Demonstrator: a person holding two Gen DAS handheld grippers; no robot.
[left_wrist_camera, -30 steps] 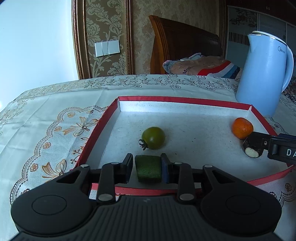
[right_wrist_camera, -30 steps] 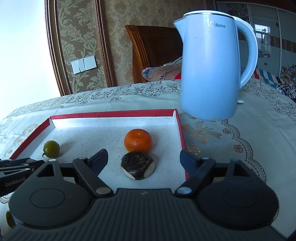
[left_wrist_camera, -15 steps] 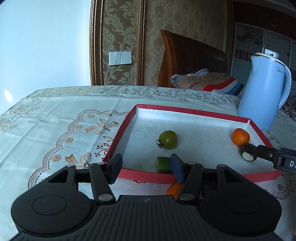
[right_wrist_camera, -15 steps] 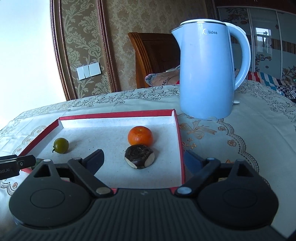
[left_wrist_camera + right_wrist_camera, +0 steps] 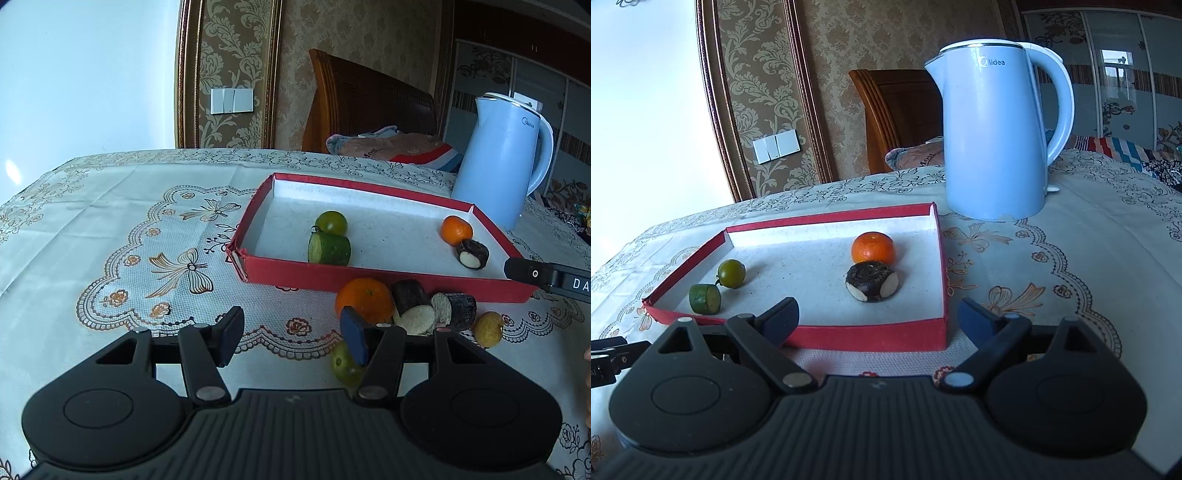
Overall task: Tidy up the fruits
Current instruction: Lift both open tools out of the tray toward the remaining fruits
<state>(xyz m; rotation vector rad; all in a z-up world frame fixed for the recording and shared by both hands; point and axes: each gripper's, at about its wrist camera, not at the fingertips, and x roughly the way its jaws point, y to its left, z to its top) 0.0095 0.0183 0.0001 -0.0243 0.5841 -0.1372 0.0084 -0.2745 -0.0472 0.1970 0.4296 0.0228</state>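
A red-rimmed tray (image 5: 388,277) (image 5: 871,338) holds a green tomato (image 5: 331,222) (image 5: 731,273), a cucumber piece (image 5: 328,249) (image 5: 704,298), an orange (image 5: 456,230) (image 5: 873,247) and a dark water chestnut (image 5: 472,253) (image 5: 871,281). In front of the tray lie a bigger orange (image 5: 364,297), dark peeled pieces (image 5: 413,301), a yellow fruit (image 5: 488,328) and a green fruit (image 5: 343,363). My left gripper (image 5: 291,338) is open and empty above the cloth before the tray. My right gripper (image 5: 877,319) is open and empty at the tray's near edge.
A light blue kettle (image 5: 504,162) (image 5: 1001,129) stands behind the tray's right side. The table has a patterned cream cloth (image 5: 122,236). A wooden headboard (image 5: 369,99) and bedding are beyond the table.
My left gripper let go of the cucumber piece in the tray, opened, and pulled back and up. My right gripper also drew back from the water chestnut, still open.
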